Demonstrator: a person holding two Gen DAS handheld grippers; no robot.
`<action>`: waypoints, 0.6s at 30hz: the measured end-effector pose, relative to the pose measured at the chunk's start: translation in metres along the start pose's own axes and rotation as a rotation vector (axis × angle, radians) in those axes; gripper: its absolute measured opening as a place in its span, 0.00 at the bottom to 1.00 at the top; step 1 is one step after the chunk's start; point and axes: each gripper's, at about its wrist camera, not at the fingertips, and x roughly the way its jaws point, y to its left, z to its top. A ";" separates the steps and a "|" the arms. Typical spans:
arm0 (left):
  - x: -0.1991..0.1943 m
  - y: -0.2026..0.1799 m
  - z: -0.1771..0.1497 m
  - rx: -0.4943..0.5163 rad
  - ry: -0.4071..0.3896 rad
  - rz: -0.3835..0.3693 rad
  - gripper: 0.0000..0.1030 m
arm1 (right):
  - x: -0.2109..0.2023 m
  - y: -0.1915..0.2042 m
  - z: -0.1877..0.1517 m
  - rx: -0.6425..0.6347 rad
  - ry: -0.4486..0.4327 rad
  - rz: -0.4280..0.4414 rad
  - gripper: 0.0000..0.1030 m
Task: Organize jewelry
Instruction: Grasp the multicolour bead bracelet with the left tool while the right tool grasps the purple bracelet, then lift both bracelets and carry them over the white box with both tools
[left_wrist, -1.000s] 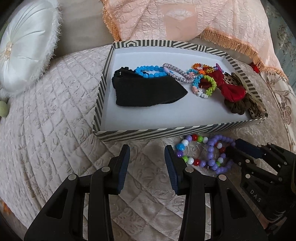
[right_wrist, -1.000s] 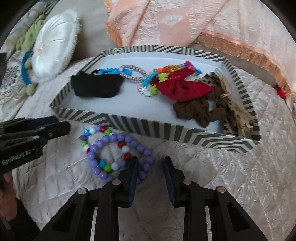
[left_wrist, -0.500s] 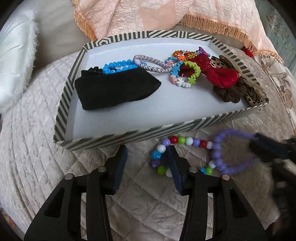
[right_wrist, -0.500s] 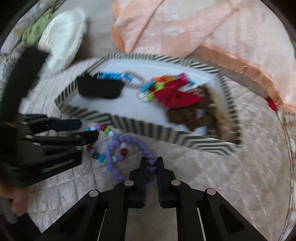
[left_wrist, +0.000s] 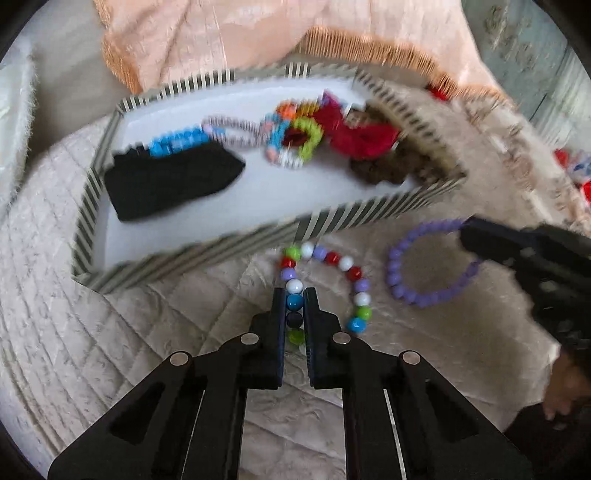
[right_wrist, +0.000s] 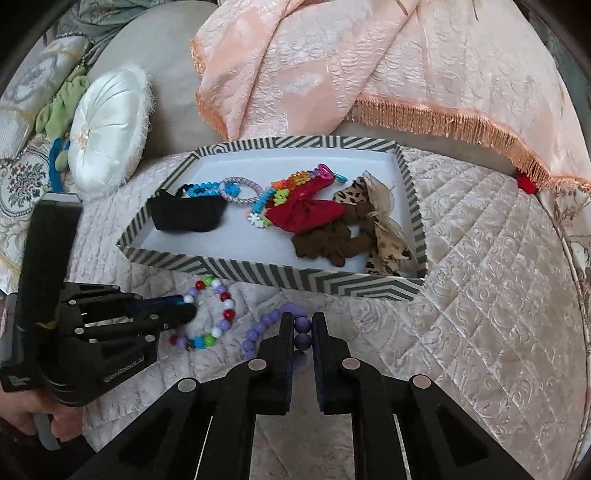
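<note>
Two bead bracelets lie on the quilted cover in front of the striped box (left_wrist: 221, 247) (right_wrist: 295, 275). The multicoloured bracelet (left_wrist: 325, 258) (right_wrist: 225, 314) is pinched near its teal bead by my left gripper (left_wrist: 294, 299) (right_wrist: 181, 310), whose jaws are closing tight on it. The purple bracelet (left_wrist: 406, 291) (right_wrist: 258, 328) sits apart to the right, and my right gripper (right_wrist: 303, 321) (left_wrist: 476, 236) is shut on two of its beads. Inside the box are a black cloth (left_wrist: 166, 181), a blue bead bracelet (left_wrist: 173, 142), hair ties and red, brown and leopard scrunchies.
A peach fringed cloth (right_wrist: 369, 74) hangs behind the box. A white round cushion (right_wrist: 107, 129) lies at the back left. The quilted bedspread (right_wrist: 480, 277) stretches to the right of the box. A hand (right_wrist: 33, 421) holds the left gripper's handle.
The left jaws opened wide around the multicoloured bracelet, then shut on it. The right gripper shut on the purple bracelet and drew it right, out from over the other.
</note>
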 end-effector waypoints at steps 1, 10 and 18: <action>-0.009 0.000 0.001 0.007 -0.029 -0.010 0.08 | -0.002 0.001 0.001 0.000 -0.004 0.005 0.08; -0.045 0.017 0.007 -0.040 -0.124 -0.069 0.08 | -0.013 0.001 0.006 0.023 -0.046 0.030 0.08; -0.069 0.014 0.012 -0.049 -0.181 -0.073 0.08 | -0.032 0.005 0.011 0.030 -0.108 0.078 0.08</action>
